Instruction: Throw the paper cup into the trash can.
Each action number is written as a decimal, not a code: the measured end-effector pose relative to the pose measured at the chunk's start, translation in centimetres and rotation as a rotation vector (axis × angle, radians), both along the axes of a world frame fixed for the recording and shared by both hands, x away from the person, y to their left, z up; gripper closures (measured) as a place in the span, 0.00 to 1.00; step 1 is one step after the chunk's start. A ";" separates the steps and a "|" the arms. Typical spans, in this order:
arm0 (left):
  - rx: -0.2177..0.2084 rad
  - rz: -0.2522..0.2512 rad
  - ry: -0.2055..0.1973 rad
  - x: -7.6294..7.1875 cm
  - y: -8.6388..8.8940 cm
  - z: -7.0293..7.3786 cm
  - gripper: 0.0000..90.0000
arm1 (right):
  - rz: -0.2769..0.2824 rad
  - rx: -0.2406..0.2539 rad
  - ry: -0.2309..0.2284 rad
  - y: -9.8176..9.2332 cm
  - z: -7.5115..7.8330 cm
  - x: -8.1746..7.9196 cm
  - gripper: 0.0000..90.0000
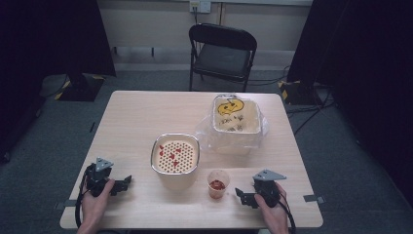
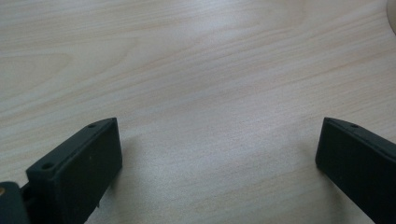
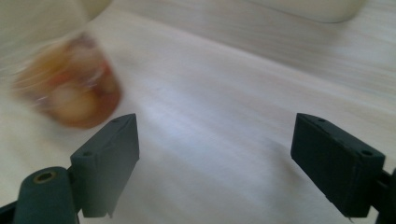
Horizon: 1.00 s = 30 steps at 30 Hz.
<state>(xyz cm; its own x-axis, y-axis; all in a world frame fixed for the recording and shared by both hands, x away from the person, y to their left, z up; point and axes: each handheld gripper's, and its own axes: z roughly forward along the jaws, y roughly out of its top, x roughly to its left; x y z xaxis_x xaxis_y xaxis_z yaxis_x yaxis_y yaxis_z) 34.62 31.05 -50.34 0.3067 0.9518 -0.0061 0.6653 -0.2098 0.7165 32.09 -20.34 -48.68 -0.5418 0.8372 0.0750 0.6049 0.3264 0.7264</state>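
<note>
A small clear cup (image 1: 217,183) with red bits inside stands near the table's front edge; in the right gripper view the cup (image 3: 70,88) is blurred, just beyond the left jaw. My right gripper (image 1: 240,194) rests on the table right of the cup, jaws wide apart around bare wood; the same right gripper (image 3: 215,154) holds nothing. A square metal-rimmed container (image 1: 175,155) with a perforated insert and red pieces sits mid-table. My left gripper (image 1: 127,181) lies at the front left, and the left gripper (image 2: 217,158) stands open over bare wood.
A bag-lined white bin (image 1: 235,117) with yellow and dark scraps stands at the back right of the wooden table (image 1: 136,117). A black folding chair (image 1: 221,53) stands behind the table. Black stands and cables lie on the floor at both sides.
</note>
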 end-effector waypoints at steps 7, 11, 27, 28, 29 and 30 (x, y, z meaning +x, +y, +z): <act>0.000 0.000 0.000 0.0 0.0 0.0 0.00 | 0.162 0.037 0.022 1.7 0.9 -1.6 0.21; 0.000 0.000 0.000 0.0 0.0 0.0 0.00 | 0.233 0.056 0.008 3.1 1.5 -2.2 0.19; 0.000 0.000 0.000 0.0 0.0 0.0 0.00 | 0.230 0.126 -0.062 6.4 1.7 0.0 0.17; 0.000 0.000 0.000 0.0 0.0 0.0 0.00 | 0.237 0.133 -0.064 6.6 1.6 0.1 0.18; 0.000 0.000 0.000 0.0 0.0 0.0 0.00 | 0.237 0.133 -0.064 6.6 1.6 0.1 0.18; 0.000 0.000 0.000 0.0 0.0 0.0 0.00 | 0.243 0.136 -0.065 6.8 1.5 0.2 0.18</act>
